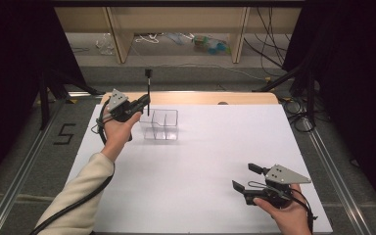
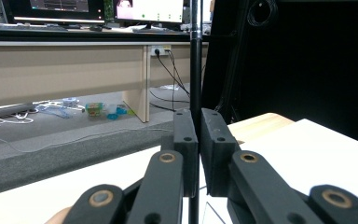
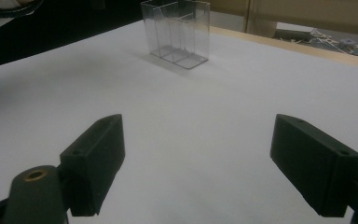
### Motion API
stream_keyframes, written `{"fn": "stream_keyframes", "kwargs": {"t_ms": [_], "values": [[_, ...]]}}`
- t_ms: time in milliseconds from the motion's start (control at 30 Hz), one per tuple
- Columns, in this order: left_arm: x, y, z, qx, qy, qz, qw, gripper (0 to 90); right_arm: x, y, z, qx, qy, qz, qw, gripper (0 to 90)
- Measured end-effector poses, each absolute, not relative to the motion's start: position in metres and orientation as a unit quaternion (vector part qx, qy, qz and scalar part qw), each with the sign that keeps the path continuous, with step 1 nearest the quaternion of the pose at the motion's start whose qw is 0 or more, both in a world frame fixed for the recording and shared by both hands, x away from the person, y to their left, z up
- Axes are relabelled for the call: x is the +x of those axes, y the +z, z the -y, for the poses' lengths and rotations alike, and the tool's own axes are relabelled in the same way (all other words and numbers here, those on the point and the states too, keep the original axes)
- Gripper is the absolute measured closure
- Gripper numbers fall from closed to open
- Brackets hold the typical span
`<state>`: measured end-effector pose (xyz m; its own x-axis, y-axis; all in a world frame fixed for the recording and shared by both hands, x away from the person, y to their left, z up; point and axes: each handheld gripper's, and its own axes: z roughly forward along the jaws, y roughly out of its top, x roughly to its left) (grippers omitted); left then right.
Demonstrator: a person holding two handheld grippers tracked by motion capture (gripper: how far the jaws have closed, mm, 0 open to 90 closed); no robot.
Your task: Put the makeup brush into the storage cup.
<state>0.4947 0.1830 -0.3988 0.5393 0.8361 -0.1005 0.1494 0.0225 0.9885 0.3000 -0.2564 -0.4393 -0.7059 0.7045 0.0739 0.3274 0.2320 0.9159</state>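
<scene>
A clear plastic box with several compartments stands on the white table, left of centre near the far edge. My left gripper hovers beside the box's far left corner, shut on a thin black stick that stands upright with its lower end at the box's left compartment. In the left gripper view the stick rises straight up, pinched between the closed pads of the left gripper. My right gripper rests at the near right, open and empty. In its own view the right gripper points toward the box.
A strip of wooden tabletop borders the white sheet at the far side. Beyond it are desk legs, loose cables and litter on the floor. Dark curtains flank both sides. A "5" mark is on the floor at left.
</scene>
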Motion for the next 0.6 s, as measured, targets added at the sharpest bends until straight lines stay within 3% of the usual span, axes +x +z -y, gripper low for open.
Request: {"fn": "stream_keyframes", "kwargs": {"t_ms": [600], "values": [[0.4975, -0.4043, -0.1852, 0.641, 0.284, -0.389, 0.598, 85.3, 0.2999, -0.4393, 0.2563, 0.338, 0.520, -0.763, 0.181, 18.8]]}}
